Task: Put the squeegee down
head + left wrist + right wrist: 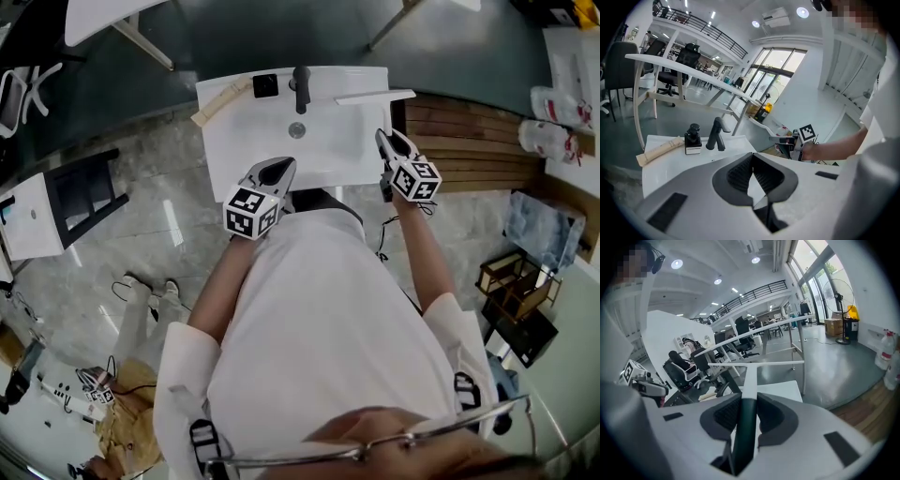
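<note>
Squeegee (749, 380) wasn't down yet: your R tongs (746, 405) pinched its dark handle, blade hanging over the sink's (234, 141) far right edge, L tongs (753, 172) pressed together, empty, so lowering & release were left.

White T-shaped squeegee (750, 376), dark handle in the right tongs (746, 401), blade over the sink's (225, 141) right rear corner

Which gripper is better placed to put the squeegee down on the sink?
Right. The right gripper is shut on the squeegee, its blade over the sink edge; the left gripper is shut on nothing.
</note>
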Demonstrator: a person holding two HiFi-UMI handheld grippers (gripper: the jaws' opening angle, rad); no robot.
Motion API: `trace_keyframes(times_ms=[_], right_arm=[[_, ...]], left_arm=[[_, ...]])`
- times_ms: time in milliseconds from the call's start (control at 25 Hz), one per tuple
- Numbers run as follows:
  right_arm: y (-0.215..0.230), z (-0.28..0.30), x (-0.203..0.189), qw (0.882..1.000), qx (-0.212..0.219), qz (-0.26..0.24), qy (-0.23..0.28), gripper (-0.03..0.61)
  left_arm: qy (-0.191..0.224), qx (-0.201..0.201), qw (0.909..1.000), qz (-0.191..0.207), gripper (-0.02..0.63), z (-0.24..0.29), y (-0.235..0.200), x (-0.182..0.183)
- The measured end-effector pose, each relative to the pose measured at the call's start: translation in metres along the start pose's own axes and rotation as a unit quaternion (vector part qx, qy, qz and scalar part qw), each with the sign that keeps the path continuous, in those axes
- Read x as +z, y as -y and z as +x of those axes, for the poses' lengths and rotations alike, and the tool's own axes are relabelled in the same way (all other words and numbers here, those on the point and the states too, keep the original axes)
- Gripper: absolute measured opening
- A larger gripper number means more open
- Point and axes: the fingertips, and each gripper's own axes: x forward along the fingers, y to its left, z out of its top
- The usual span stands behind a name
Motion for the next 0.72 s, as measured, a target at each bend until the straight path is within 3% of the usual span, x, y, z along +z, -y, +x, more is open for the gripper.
trace_keyframes(times_ms=[360,720], right_arm=[[0.021,0.045,-0.018,0.997,-0.015,-0.054,-0.059,0.097],[0.048,0.080,-0.036,0.989,-0.012,-0.098,-0.112,0.097]], left_arm=[[0.007,0.024,0.9994,-0.025,0.005,-0.002,-0.026,0.002],[0.007,0.041,0.9984,-0.039,0.005,0.006,-0.023,0.005]])
